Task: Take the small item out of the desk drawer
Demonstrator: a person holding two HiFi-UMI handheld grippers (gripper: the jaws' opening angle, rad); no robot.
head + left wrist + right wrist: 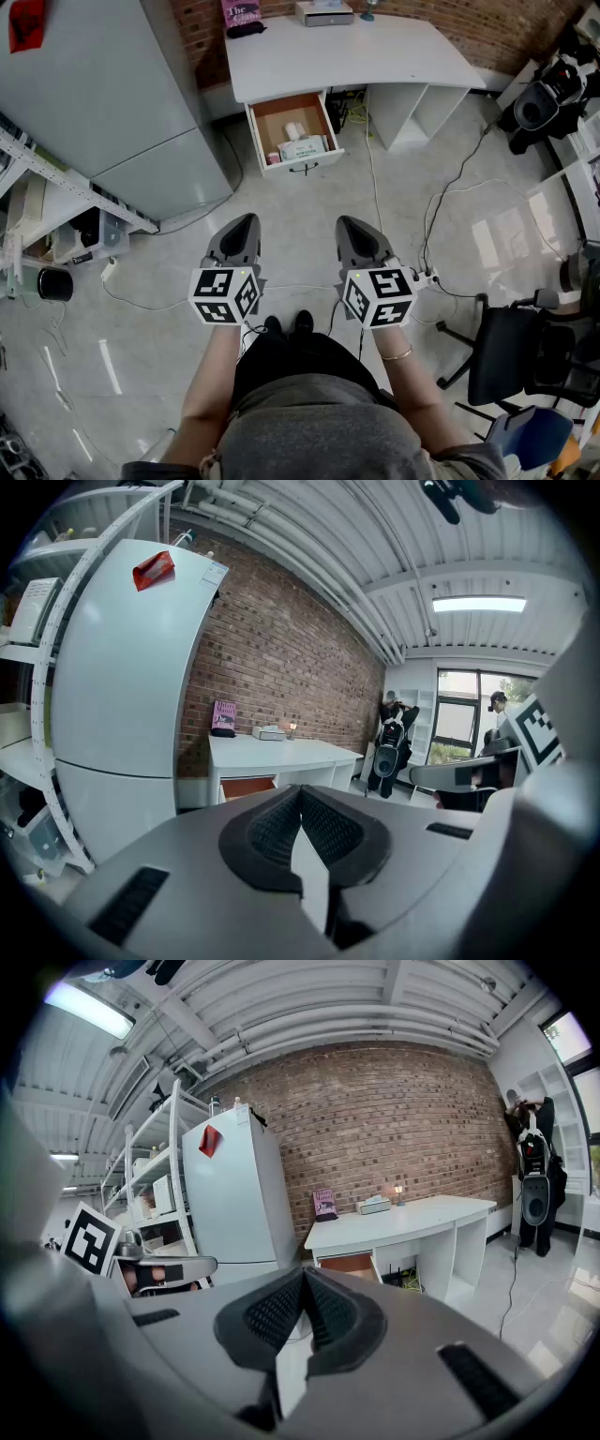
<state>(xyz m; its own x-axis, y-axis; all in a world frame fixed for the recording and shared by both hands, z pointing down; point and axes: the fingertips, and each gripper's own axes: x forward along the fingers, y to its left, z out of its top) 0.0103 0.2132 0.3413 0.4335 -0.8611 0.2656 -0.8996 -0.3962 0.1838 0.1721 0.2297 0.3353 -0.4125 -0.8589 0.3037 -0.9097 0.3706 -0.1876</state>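
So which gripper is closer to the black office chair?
Right. In the head view the right gripper is left of the black office chair, apart from it; the left gripper is further left.

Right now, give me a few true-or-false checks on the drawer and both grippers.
The desk drawer stands open: true.
The drawer is empty: false; several small items lie in it.
The left gripper holds an item: false; its jaws are together on nothing.
The right gripper is shut: true.
Both grippers are over the drawer: false; they are held well short of it, with floor between.
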